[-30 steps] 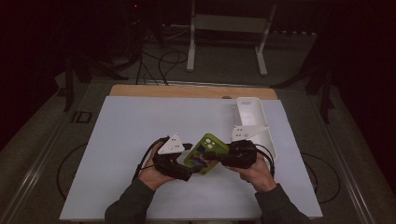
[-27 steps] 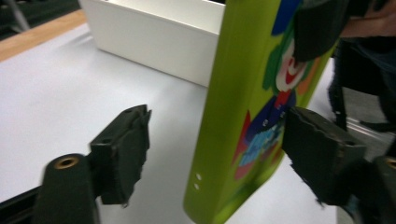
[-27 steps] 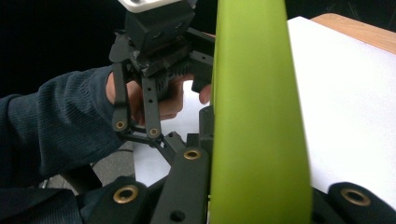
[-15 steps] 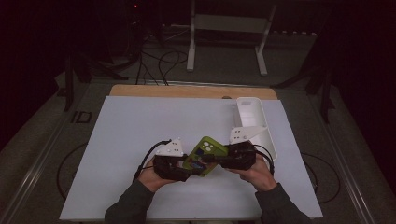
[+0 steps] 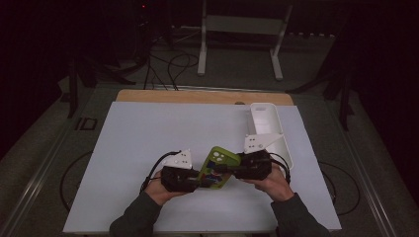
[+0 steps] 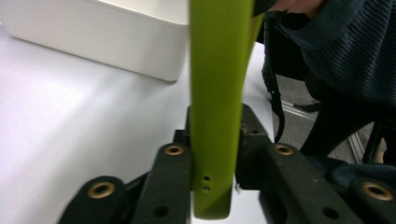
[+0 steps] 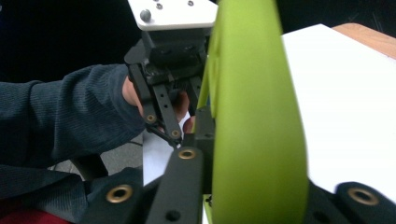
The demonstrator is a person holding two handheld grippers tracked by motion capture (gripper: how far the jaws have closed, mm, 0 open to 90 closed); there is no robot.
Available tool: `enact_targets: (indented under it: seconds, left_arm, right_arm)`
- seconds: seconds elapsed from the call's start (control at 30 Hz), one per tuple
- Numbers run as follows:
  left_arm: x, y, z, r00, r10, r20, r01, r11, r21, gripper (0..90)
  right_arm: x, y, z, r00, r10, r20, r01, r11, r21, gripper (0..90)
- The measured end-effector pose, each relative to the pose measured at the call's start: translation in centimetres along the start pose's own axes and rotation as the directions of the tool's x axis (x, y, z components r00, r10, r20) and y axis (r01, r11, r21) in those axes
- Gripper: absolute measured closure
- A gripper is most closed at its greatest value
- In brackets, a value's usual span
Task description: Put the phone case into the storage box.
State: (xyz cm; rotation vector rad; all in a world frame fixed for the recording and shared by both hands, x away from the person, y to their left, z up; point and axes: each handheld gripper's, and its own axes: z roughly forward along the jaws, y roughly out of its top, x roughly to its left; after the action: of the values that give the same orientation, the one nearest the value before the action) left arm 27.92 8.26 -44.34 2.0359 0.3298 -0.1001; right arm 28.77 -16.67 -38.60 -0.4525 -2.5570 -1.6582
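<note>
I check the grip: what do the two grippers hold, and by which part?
Both hold the green phone case: the left gripper clamps its lower end, the right gripper its side edge.

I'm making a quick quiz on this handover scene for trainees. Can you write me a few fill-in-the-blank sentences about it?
1. Both the left gripper and the right gripper are shut on a phone case whose colour is ____.
2. The white tray lies on the table's ____ side in the high view.
3. In the left gripper view, the case stands ____ between the fingers.

Missing words: green; right; on edge
</note>
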Motion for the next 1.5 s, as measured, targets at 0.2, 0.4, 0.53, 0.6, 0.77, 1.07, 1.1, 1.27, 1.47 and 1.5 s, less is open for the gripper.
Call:
enact_targets:
  seconds: [0.2, 0.4, 0.53, 0.6, 0.77, 1.07, 1.1, 1.27, 1.47, 1.5]
  left_arm:
    - [-0.2, 0.0, 0.1, 0.9992, 0.019, -0.036, -0.019, 0.9998, -0.007, 85.0]
    - [-0.4, 0.1, -0.4, 0.9983, 0.022, -0.055, -0.024, 0.999, -0.039, 86.4]
    - [-0.4, 0.1, -0.5, 0.9965, 0.022, -0.081, -0.026, 0.9986, -0.046, 86.5]
    - [-0.4, 0.1, -0.6, 0.9954, 0.021, -0.093, -0.026, 0.9984, -0.05, 86.5]
    - [-0.4, 0.1, -0.9, 0.9915, 0.015, -0.129, -0.023, 0.9977, -0.064, 86.5]
    - [-0.4, 0.1, -0.9, 0.9726, 0.002, -0.233, -0.019, 0.9975, -0.068, 86.5]
    - [-0.4, 0.1, -0.8, 0.9721, -0.003, -0.235, -0.013, 0.9976, -0.068, 86.5]
    - [-0.5, 0.0, -0.7, 0.9559, -0.007, -0.294, -0.012, 0.9978, -0.065, 86.5]
    - [-0.6, -0.2, -0.6, 0.9408, -0.028, -0.338, -0.006, 0.9951, -0.098, 86.5]
    - [-0.6, -0.2, -0.6, 0.9384, -0.03, -0.344, -0.005, 0.995, -0.1, 86.5]
  right_arm:
    - [0.5, 0.1, 0.1, 0.998, -0.039, 0.051, 0.038, 0.999, 0.009, 64.7]
    - [0.3, 0.0, 0.2, 0.9934, -0.009, 0.114, 0.008, 1.0, 0.009, 43.6]
    - [0.3, 0.0, 0.3, 0.9908, 0.018, 0.134, -0.019, 1.0, 0.007, 34.0]
    - [0.3, 0.0, 0.3, 0.9876, 0.027, 0.154, -0.028, 1.0, 0.005, 28.2]
    - [0.0, -0.3, 0.3, 0.9793, 0.068, 0.191, -0.071, 0.997, 0.008, 22.4]
    - [-0.2, -0.7, -0.3, 0.9522, 0.15, 0.266, -0.138, 0.988, -0.064, 12.1]
    - [-0.2, -0.7, -0.3, 0.9485, 0.154, 0.277, -0.14, 0.988, -0.067, 11.2]
    - [0.0, -0.8, -0.4, 0.9335, 0.163, 0.319, -0.143, 0.986, -0.084, 9.4]
    - [-0.1, -0.8, -0.4, 0.9273, 0.175, 0.331, -0.15, 0.984, -0.1, 9.4]
    - [-0.1, -0.8, -0.4, 0.9262, 0.175, 0.334, -0.149, 0.983, -0.104, 9.4]
